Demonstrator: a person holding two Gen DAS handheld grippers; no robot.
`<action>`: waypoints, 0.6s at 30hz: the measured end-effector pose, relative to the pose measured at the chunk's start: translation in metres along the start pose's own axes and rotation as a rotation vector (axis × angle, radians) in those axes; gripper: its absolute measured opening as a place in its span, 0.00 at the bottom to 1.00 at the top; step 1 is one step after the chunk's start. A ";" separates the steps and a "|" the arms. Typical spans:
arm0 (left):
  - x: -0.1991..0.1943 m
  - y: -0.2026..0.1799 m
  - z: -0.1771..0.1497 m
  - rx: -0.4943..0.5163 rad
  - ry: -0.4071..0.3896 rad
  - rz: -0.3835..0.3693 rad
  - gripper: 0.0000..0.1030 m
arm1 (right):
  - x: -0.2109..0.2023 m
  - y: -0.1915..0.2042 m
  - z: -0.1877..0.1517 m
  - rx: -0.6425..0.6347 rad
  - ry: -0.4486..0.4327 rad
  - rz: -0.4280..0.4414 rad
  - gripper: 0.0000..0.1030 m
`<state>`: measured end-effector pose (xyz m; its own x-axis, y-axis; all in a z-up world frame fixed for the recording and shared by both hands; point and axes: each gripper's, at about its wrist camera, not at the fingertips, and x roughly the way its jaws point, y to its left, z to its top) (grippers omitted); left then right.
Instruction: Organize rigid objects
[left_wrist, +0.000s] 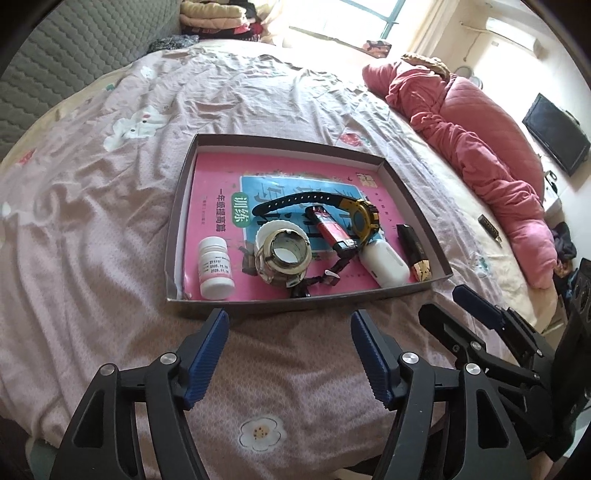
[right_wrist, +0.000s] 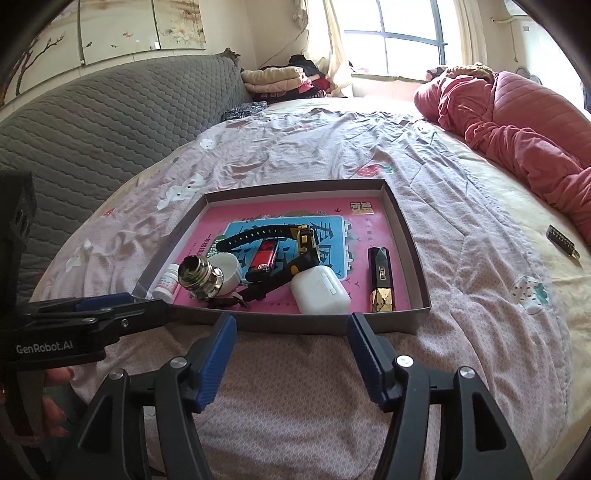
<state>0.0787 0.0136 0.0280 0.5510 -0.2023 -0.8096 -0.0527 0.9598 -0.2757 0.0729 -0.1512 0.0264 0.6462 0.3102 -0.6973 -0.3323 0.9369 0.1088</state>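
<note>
The tray (left_wrist: 402, 177) on the bed (left_wrist: 110, 206) already holds the watch (left_wrist: 354, 218), lighter (left_wrist: 330, 230) and pill bottle (left_wrist: 215, 267); a small dark keychain (right_wrist: 561, 239) lies outside, well right. Both the left gripper (left_wrist: 288, 325) and right gripper (right_wrist: 291, 328) hover empty, jaws apart. I'd reach right, straddling it squarely.

**Both grippers open and empty**

Left black two-finger gripper with blue ribbed pads (left_wrist: 289, 321): spread wide, nothing between the pads, pointing forward and slightly downward. Right black two-finger gripper with blue ribbed pads (right_wrist: 291, 325): likewise spread wide, empty, just beside the left. Bare fingers (right_wrist: 55, 410), probably of the left hand, behind the left gripper's body.
</note>
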 end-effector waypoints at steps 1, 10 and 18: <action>-0.002 -0.001 -0.001 0.005 -0.007 0.007 0.68 | -0.002 0.001 0.000 0.000 -0.004 -0.001 0.61; -0.017 -0.005 -0.012 0.038 -0.051 0.068 0.77 | -0.016 0.001 -0.007 0.019 -0.034 -0.021 0.63; -0.025 -0.006 -0.025 0.017 -0.089 0.110 0.77 | -0.024 0.005 -0.022 0.038 -0.049 -0.037 0.63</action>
<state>0.0443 0.0084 0.0373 0.6143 -0.0786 -0.7852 -0.1029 0.9786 -0.1784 0.0404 -0.1573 0.0281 0.6907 0.2822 -0.6658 -0.2821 0.9529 0.1112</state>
